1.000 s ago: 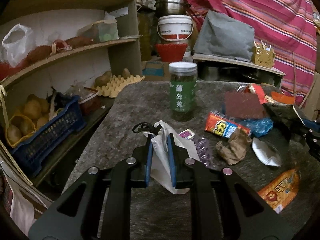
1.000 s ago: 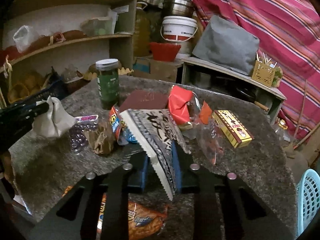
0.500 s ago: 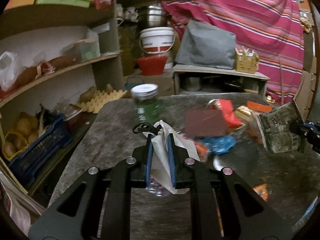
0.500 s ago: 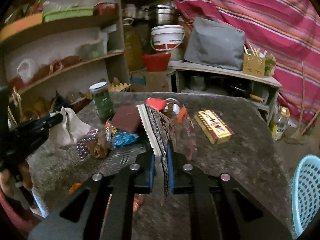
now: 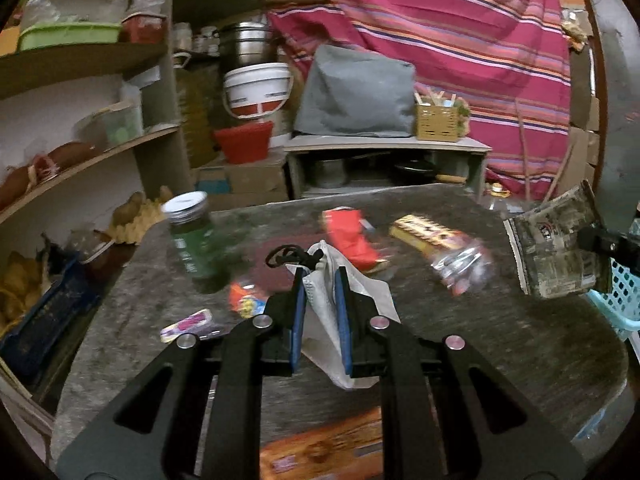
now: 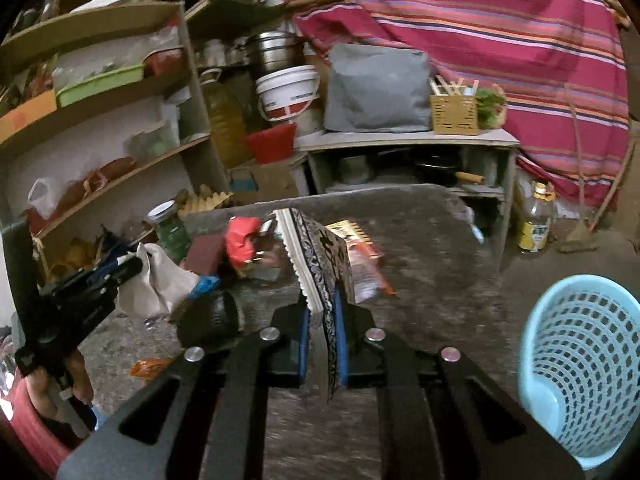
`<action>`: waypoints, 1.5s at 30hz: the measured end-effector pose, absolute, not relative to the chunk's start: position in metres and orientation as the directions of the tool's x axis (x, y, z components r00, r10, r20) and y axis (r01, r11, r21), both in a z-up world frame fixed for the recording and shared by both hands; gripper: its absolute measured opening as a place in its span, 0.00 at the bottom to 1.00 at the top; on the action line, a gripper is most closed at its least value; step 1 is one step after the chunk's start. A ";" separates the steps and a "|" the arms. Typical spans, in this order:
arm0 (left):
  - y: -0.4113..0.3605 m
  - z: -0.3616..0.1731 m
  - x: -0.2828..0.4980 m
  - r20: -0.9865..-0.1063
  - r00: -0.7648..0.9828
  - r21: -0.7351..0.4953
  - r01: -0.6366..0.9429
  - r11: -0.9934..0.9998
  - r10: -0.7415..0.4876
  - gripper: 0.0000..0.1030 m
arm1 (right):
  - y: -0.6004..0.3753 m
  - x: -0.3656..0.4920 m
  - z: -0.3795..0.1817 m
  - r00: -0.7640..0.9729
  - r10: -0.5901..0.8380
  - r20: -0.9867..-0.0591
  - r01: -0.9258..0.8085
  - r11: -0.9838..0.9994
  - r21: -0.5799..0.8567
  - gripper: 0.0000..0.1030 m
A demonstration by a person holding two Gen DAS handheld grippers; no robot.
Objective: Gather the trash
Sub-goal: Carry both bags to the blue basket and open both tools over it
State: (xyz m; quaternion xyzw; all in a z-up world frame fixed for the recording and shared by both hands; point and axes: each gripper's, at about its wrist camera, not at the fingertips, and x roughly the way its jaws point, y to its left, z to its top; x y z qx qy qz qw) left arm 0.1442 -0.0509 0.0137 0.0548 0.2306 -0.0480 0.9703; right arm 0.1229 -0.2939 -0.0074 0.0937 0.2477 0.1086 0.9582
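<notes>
The left gripper (image 5: pixel 320 300) pinches a crumpled white paper (image 5: pixel 326 312) above the table's (image 5: pixel 500 340) near edge. The right gripper (image 6: pixel 322 320) clamps a patterned wrapper (image 6: pixel 320 264) near the table's right edge, beside a blue basket (image 6: pixel 580 364).

We see a magenta curtain (image 6: pixel 500 20) with orange and navy stripes at upper right, a pale blue perforated basket (image 6: pixel 580 360) at lower right, a white paper bag (image 5: pixel 324 280) centre frame, and a green jar (image 5: pixel 192 240) at left.
</notes>
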 end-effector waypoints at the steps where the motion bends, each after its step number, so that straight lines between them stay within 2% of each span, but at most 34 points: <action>1: -0.058 0.013 0.144 -0.452 0.889 0.089 0.127 0.988 -0.073 0.13 | -0.304 0.121 -0.007 0.859 0.243 -0.451 -0.146 0.960 0.241 0.11; 8: -0.128 0.018 0.149 -0.442 0.883 0.092 0.219 0.971 -0.157 0.13 | -0.371 0.102 0.005 0.892 0.149 -0.427 -0.039 0.966 0.256 0.11; 17: -0.237 0.019 0.149 -0.424 0.849 0.059 0.373 0.926 -0.315 0.13 | -0.468 0.079 -0.010 0.886 -0.023 -0.463 0.153 0.957 0.245 0.11; 22: -0.300 0.010 0.147 -0.443 0.799 0.022 0.463 0.886 -0.406 0.13 | -0.508 0.071 -0.022 0.871 -0.069 -0.486 0.219 0.941 0.259 0.11; 29: -0.367 -0.010 0.145 -0.483 0.742 0.011 0.537 0.843 -0.466 0.14 | -0.557 0.060 -0.039 0.848 -0.109 -0.519 0.307 0.899 0.312 0.11; 36: -0.397 -0.022 0.155 -0.529 0.694 -0.025 0.563 0.826 -0.488 0.35 | -0.580 0.052 -0.049 0.842 -0.114 -0.528 0.346 0.865 0.364 0.11; 38: -0.400 -0.023 0.155 -0.537 0.687 -0.029 0.565 0.825 -0.489 0.44 | -0.585 0.050 -0.052 0.841 -0.113 -0.529 0.353 0.856 0.379 0.11; 40: -0.400 -0.023 0.155 -0.532 0.696 -0.024 0.557 0.830 -0.482 0.61 | -0.587 0.050 -0.054 0.839 -0.116 -0.532 0.358 0.853 0.379 0.11; 43: -0.395 -0.020 0.155 -0.521 0.711 -0.023 0.541 0.840 -0.472 0.80 | -0.581 0.053 -0.056 0.835 -0.113 -0.538 0.356 0.857 0.372 0.11; 45: -0.390 -0.019 0.154 -0.517 0.720 -0.013 0.534 0.845 -0.463 0.84 | -0.576 0.057 -0.057 0.832 -0.110 -0.544 0.353 0.862 0.365 0.11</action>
